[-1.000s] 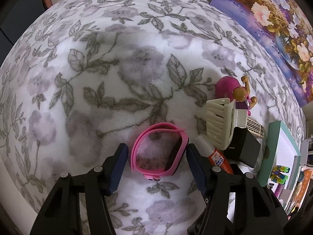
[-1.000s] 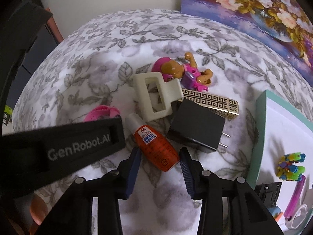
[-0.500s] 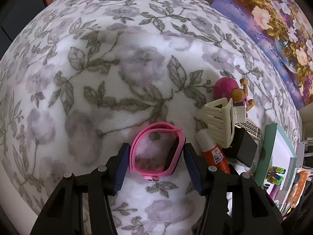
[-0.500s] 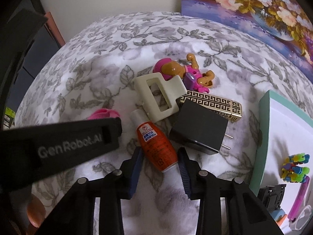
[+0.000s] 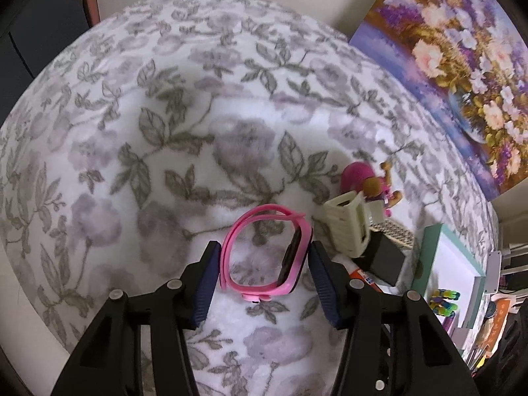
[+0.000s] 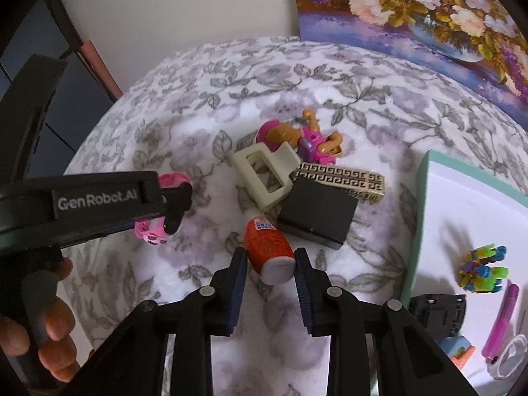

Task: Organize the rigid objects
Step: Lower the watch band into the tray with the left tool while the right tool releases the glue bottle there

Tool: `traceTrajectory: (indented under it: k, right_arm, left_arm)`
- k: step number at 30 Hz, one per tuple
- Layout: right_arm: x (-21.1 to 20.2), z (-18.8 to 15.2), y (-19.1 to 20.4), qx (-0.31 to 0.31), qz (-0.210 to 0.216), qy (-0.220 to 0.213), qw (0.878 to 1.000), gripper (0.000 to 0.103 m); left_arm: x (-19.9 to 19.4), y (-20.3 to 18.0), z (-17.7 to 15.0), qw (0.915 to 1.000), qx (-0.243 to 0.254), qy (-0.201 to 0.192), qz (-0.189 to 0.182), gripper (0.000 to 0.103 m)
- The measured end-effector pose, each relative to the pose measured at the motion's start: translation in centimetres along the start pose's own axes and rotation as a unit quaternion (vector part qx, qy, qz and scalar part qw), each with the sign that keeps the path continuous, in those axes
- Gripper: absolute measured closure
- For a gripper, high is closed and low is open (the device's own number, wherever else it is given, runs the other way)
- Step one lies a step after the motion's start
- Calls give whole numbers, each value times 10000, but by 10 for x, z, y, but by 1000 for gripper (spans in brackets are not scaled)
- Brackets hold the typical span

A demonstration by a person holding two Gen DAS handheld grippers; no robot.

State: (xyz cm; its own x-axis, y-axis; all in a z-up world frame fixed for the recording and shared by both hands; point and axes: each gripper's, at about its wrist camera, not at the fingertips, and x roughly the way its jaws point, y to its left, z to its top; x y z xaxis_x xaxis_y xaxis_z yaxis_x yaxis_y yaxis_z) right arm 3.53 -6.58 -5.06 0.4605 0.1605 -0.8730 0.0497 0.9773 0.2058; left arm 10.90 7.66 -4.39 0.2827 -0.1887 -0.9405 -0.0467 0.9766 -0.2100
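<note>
A pink watch with a dark face hangs between the blue pads of my left gripper, which is shut on its band, a little above the flowered blanket. My right gripper has its jaws closing on an orange glue bottle. Both pads touch the bottle's sides. The bottle is tipped up, its white base towards the camera. Just behind it lie a cream claw clip, a black charger, a gold-patterned bar and a pink doll.
A teal-rimmed white tray sits at the right and holds a colourful toy, a purple pen and a black piece. A flower painting leans at the back. A hand grips the left tool's handle.
The left jaws have narrowed onto the pink watch and risen with it. The right jaws have come in on the glue bottle, which has tipped up from lying flat.
</note>
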Motion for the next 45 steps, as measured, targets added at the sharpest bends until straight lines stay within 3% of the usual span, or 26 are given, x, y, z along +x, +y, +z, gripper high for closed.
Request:
traceTrajectory:
  k: [13, 23, 31, 36, 45]
  right_arm:
    - [-63, 12, -28, 219, -55, -737, 9970, 73]
    - [-106, 1, -120, 1034, -843, -1103, 9849, 73]
    - [-132, -26, -196, 1810, -1394, -1140, 9669, 73]
    - [-137, -36, -218, 1874, -1714, -1065, 9613, 72]
    - [-125, -55, -243, 2143, -1704, -713, 9591, 72]
  left_arm:
    - [-48, -36, -12, 9976, 321, -616, -42, 47]
    - [-56, -112, -43, 9902, 1239, -619, -183, 47]
    - [-51, -176, -81, 9748, 2150, -498, -314, 47]
    - [-41, -211, -109, 9621, 2672, -325, -436, 47]
    - [-14, -242, -140, 9480, 3159, 48, -387, 47]
